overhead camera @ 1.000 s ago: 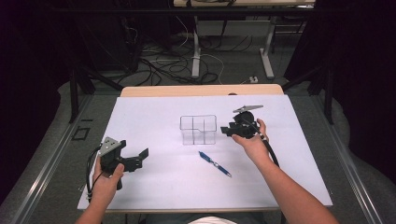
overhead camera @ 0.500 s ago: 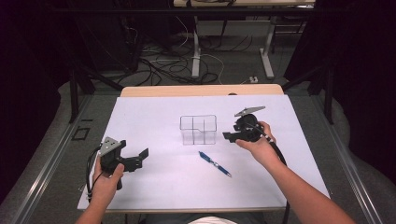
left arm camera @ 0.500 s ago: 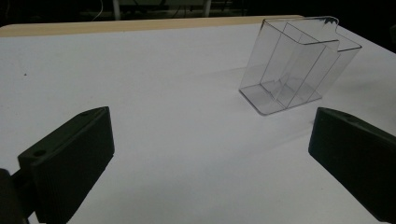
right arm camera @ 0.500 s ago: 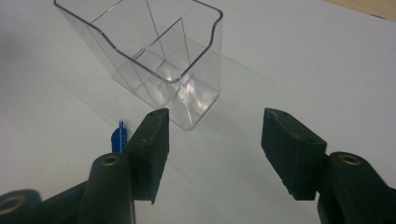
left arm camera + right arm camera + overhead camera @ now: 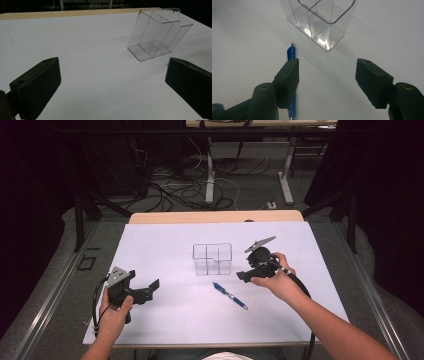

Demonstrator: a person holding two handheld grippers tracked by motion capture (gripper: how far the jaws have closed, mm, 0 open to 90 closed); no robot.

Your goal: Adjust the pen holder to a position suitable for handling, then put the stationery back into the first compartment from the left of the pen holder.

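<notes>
So the blue pen [image 5: 230,295] is lying flat on the white surface [image 5: 165,320], just below and to the left of the right tongs [image 5: 244,274], and part of it is hidden behind the left jaw in the right gripper view [image 5: 291,53]. The right tongs have just been opening and nothing is held between them; the clear divided organizer [image 5: 212,258] can be seen just ahead of them, standing upright and empty. The left tongs [image 5: 150,289] are spread wide and empty too, parked well off to the side with the organizer far ahead. Looks like the approach-to-pick step: next, the right tongs would probably need to be lowered and shifted so the pen's barrel is straddled crosswise before anything gets squeezed
</notes>
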